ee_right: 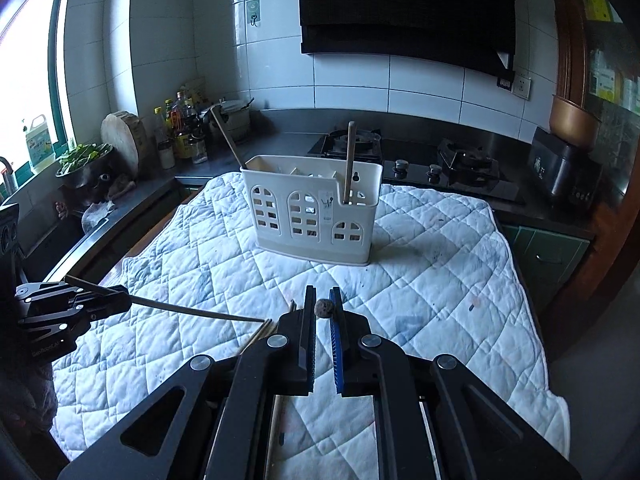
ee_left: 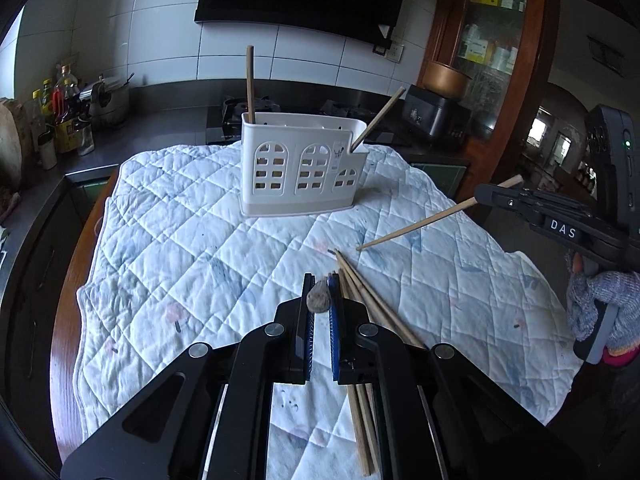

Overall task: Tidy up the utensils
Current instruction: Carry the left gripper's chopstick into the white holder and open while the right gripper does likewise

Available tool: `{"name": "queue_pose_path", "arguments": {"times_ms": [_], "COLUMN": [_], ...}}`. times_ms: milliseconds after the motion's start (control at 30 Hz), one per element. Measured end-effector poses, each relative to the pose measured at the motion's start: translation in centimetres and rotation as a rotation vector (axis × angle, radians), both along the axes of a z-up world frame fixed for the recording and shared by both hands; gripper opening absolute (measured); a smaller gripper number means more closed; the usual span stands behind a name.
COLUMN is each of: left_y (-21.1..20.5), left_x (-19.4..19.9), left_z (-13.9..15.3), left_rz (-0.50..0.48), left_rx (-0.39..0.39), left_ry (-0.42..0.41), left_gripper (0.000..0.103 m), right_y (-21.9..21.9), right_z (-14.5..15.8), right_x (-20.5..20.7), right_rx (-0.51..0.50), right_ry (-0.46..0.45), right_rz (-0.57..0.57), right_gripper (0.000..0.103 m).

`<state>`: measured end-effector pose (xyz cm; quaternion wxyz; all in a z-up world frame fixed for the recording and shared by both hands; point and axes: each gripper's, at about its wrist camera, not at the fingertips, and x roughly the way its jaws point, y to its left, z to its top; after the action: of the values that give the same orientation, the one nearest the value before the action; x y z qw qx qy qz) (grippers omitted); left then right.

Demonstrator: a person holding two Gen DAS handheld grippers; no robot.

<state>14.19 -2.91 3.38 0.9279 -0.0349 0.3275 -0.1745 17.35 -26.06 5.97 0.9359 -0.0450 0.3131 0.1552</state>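
Observation:
A white utensil holder (ee_left: 304, 164) (ee_right: 312, 216) with arched cut-outs stands on the quilted cloth. Two chopsticks lean in it, one at the left end (ee_left: 250, 84) (ee_right: 226, 136) and one at the right end (ee_left: 380, 116) (ee_right: 349, 164). My left gripper (ee_left: 320, 280) (ee_right: 124, 300) is shut on a chopstick (ee_right: 192, 310), seen end-on in the left wrist view as a grey stub. My right gripper (ee_right: 323, 292) (ee_left: 478, 196) is shut on another chopstick (ee_left: 416, 224), held above the cloth. Several loose chopsticks (ee_left: 372, 304) (ee_right: 260, 334) lie in a bundle on the cloth under the grippers.
A white quilted cloth (ee_left: 200, 240) (ee_right: 440, 280) covers a wooden table. Behind it are a gas stove (ee_right: 440, 164), bottles (ee_right: 180, 128), a round chopping board (ee_right: 120, 136) and a dark cooker (ee_right: 560, 172). A gloved hand (ee_left: 604, 300) holds the right gripper.

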Motion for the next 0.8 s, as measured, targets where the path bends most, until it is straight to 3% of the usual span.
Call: {"name": "queue_pose_path", "arguments": {"times_ms": [433,800], "left_y": [-0.3,-0.9], "left_x": [6.6,10.6], "left_z": [4.7,13.2], "left_rz": [-0.030,-0.013], "left_rx": [0.015,0.012], "left_ry": [-0.017,-0.162], "left_gripper": [0.005,0.005], "right_y": [-0.3,-0.1], "right_z": [8.3,12.6], "right_x": [6.9,12.0], "right_rx": [-0.020,-0.002], "right_ry": [-0.050,-0.090], "right_rz": [-0.030,-0.064], "right_gripper": [0.007,0.007]}}
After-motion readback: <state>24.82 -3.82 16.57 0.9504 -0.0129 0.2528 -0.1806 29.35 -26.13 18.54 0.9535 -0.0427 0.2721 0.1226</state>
